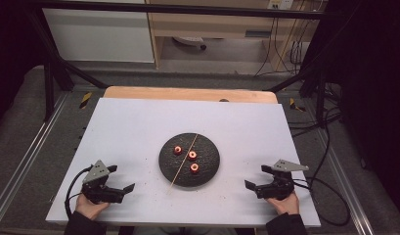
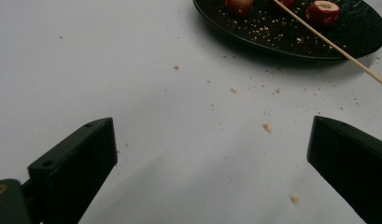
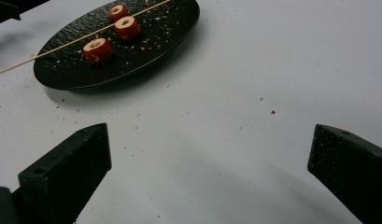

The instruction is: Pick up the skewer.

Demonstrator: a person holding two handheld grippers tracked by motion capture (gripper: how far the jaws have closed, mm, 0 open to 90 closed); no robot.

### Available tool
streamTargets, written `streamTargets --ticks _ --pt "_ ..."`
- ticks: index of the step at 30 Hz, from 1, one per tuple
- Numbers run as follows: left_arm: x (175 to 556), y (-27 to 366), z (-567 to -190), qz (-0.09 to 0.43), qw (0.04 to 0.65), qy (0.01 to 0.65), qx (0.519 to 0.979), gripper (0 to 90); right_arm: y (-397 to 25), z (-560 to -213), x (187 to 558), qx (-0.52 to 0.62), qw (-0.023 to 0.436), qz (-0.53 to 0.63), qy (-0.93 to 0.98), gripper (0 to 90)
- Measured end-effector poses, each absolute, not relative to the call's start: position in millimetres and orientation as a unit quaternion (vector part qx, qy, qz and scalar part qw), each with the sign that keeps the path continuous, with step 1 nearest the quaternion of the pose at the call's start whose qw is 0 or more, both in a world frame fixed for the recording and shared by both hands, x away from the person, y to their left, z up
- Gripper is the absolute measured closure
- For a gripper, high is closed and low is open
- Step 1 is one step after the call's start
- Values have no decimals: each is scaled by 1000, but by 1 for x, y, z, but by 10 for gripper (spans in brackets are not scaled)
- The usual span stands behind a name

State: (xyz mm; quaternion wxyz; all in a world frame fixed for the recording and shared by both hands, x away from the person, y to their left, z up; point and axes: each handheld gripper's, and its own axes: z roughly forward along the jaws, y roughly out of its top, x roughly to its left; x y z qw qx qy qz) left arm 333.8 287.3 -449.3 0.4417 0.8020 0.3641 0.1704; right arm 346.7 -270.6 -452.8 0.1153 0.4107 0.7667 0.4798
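A round black plate [image 1: 210, 169] lies mid-table on a white board, with three red cored fruit pieces [image 1: 192, 155] on it. A thin wooden skewer [image 1: 183, 160] lies slanted across the plate, its near end past the rim. My left gripper [image 1: 123, 181] rests open at the front left, nothing between its jaws. My right gripper [image 1: 256, 177] rests open at the front right, also empty. The left gripper view has the plate [image 2: 254, 39], fruit [image 2: 323, 11] and skewer [image 2: 333, 46] ahead to the right. The right gripper view has the plate [image 3: 174, 28], fruit [image 3: 98, 50] and skewer [image 3: 62, 47] ahead to the left.
Crumbs are scattered on the white board [image 1: 139, 127] around the plate. A wooden tabletop edge [image 1: 188, 93] shows behind the board. Cables [image 1: 329, 142] run along the floor at the right. Metal frame rails flank both sides.
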Motion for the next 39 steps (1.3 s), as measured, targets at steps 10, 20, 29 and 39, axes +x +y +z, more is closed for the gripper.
streamTargets --ticks 10,20,29,39 --pt "333 278 -448 181 422 363 811 25 -271 -453 347 413 115 478 766 5" --pt "336 272 -441 175 424 367 809 43 -270 -453 347 414 116 473 769 5" --pt "340 254 -431 169 410 354 823 59 -269 -453 348 415 116 469 771 5" --pt "347 227 -414 166 391 345 837 64 -269 -453 348 415 116 469 771 5"
